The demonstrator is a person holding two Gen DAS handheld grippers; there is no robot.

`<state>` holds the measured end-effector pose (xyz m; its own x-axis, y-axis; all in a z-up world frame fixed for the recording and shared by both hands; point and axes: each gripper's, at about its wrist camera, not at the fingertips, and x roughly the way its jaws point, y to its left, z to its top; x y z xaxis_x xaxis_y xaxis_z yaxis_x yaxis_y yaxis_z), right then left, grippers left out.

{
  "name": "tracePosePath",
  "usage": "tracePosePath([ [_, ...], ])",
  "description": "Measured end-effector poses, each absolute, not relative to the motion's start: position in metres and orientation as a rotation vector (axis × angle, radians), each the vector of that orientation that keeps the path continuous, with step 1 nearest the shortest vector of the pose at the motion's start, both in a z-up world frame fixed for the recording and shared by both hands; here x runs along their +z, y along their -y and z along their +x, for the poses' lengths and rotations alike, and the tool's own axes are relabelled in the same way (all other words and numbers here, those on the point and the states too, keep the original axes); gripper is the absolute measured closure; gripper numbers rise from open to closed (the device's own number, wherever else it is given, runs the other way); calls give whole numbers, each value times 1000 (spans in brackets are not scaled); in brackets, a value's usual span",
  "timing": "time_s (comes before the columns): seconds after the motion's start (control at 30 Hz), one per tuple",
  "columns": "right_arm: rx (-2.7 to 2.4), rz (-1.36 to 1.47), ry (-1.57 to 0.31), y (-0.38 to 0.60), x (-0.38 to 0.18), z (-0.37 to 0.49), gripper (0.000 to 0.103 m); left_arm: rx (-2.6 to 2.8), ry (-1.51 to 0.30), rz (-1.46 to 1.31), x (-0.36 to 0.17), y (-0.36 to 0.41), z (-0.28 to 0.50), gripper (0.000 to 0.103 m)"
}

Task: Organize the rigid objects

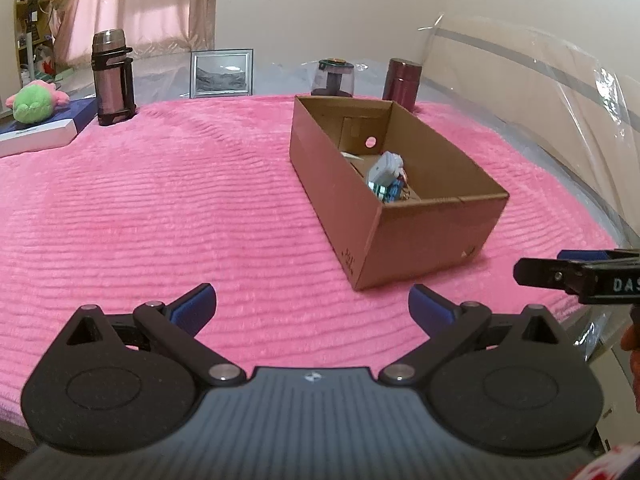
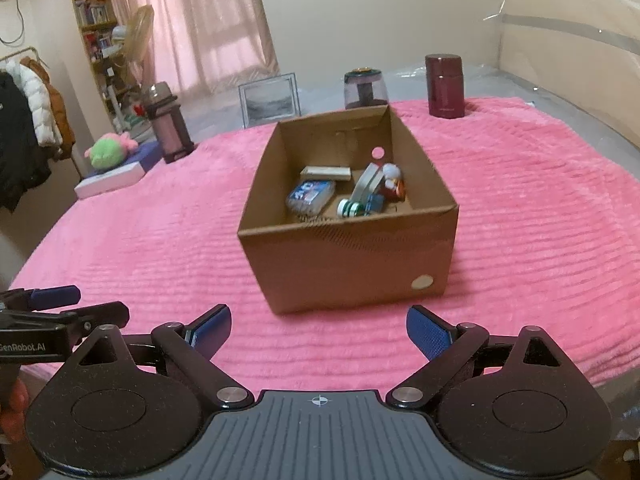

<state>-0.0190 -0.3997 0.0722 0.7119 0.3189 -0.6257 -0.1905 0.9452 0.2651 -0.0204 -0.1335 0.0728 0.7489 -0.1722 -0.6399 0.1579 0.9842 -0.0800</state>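
Pink ribbed blanket [image 2: 160, 240] covers the whole work surface, and everything else sits on or around it. Cardboard box [image 2: 348, 264], open at the top, stands upright near the blanket's middle and serves as the landmark. Beyond the box, at the blanket's far edge, stand a dark red canister [image 2: 445, 86] to its far right, a clear-walled grinder-like jar [image 2: 365, 89] straight behind it, and a framed grey picture [image 2: 270, 99] behind and to its left. Farther left of the box a tall flask with a black handle [image 2: 168, 128] stands upright, and past it a green and pink plush toy [image 2: 108, 152] lies on a flat white and blue box [image 2: 116, 178].

Both grippers hover on the near side of the box, apart from it and holding nothing. Left gripper [image 1: 312, 308] has its jaws spread wide over bare blanket, with the box ahead and to its right. Right gripper [image 2: 319, 330] also has its jaws spread wide, with the box straight ahead.

Inside the box lie the small rigid things: a beige flat bar [image 2: 326, 173] toward the back wall, a blue printed clear case [image 2: 311, 196] in front of it, a grey slab [image 2: 366, 188] leaning tilted, a red and white figure [image 2: 392, 184] against the right wall, and a small green and white roll [image 2: 348, 209] nearest the front wall.
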Motion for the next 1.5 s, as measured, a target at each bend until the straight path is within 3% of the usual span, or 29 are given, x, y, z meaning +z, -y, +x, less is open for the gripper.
tracePosePath([
  [1.5,340,122,-762,361,64,-37,11,-78,-751,-58,64,117,-48,2],
])
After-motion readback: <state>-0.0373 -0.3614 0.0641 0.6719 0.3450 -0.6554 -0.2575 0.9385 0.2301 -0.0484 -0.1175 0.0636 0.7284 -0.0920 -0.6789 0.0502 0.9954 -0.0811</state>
